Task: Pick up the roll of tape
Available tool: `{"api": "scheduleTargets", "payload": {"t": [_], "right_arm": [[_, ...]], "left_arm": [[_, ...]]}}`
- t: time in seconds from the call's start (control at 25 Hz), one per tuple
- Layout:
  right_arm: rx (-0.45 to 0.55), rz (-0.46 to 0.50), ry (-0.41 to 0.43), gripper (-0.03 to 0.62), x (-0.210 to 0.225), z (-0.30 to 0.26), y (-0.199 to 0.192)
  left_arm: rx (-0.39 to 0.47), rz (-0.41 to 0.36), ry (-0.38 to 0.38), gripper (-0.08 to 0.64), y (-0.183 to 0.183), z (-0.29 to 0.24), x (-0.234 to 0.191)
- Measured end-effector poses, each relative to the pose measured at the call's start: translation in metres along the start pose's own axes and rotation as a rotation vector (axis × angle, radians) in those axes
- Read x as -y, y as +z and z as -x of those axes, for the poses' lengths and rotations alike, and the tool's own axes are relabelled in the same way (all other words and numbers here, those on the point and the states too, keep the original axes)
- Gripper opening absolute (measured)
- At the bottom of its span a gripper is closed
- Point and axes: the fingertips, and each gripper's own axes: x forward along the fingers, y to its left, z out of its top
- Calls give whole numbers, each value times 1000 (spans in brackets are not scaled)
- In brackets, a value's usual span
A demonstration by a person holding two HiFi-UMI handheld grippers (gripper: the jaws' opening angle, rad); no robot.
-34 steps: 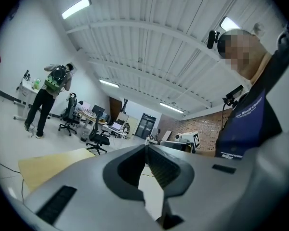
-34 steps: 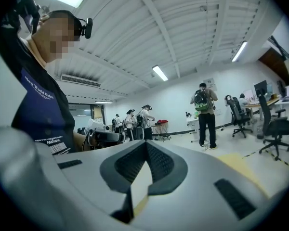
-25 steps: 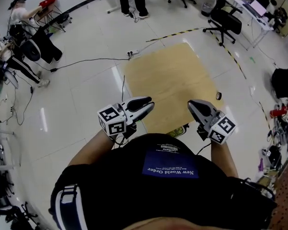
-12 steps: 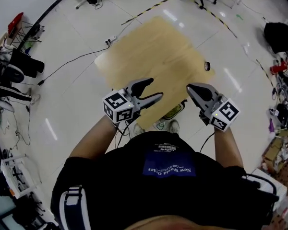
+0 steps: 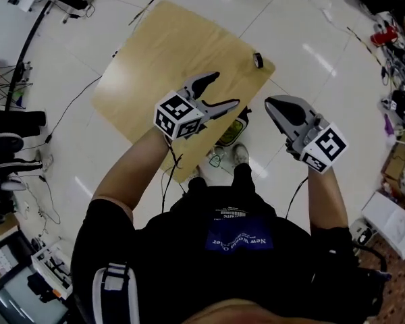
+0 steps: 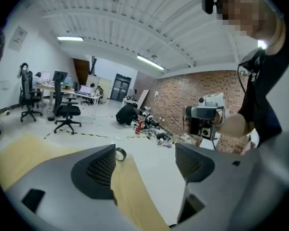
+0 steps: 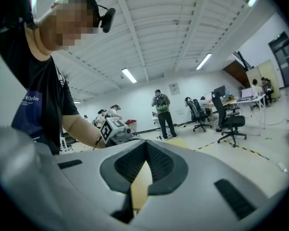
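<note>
A small dark roll of tape [image 5: 258, 60] lies on its side near the far right corner of a pale wooden board [image 5: 169, 52] on the floor. In the left gripper view the roll of tape [image 6: 120, 153] shows just past the left jaw, well ahead. My left gripper [image 5: 223, 91] hangs above the board's near edge; its jaws have just been opening and now stand wide with nothing between them. My right gripper [image 5: 271, 102] is to the right, over white floor, with its jaws closed together and empty. In its own view the right gripper [image 7: 145, 150] is shut.
The person's shoes [image 5: 229, 154] stand at the board's near edge. Cables [image 5: 61, 113] trail over the floor at left. Clutter [image 5: 391, 39] lines the right side by a brick wall [image 6: 192, 88]. Office chairs [image 6: 67, 112] and standing people [image 7: 163, 109] are farther off.
The left jaws went from nearly closed to wide open. Both grippers moved forward and down toward the board, and the head view tipped down, so board and tape sit higher in the picture.
</note>
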Motion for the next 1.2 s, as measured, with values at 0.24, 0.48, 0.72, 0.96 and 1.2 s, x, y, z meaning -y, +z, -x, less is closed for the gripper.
{"api": "scheduleTargets", "payload": {"t": [0.24,0.48,0.72,0.96,1.2], "right_arm": [[8,-54,-65,-14,53,41,-39],[3,-103,-86,-14,81,61,-72],[-6,-162,-115,-14,105,89,-106],[-8,-205,-130,-14,111,102,-130],[1,-222,-141,-14,115,109,-135]], "left_arm": [[-143,-134,-16,371,-31,-114,-30],[-261,-232,14,371,-62,-183,-87],[-284,-279,-52,371,-69,-219,-100],[-342,-325,-119,370,-88,-238,-95],[-319,-326,-98,296,-89,-241,-98]]}}
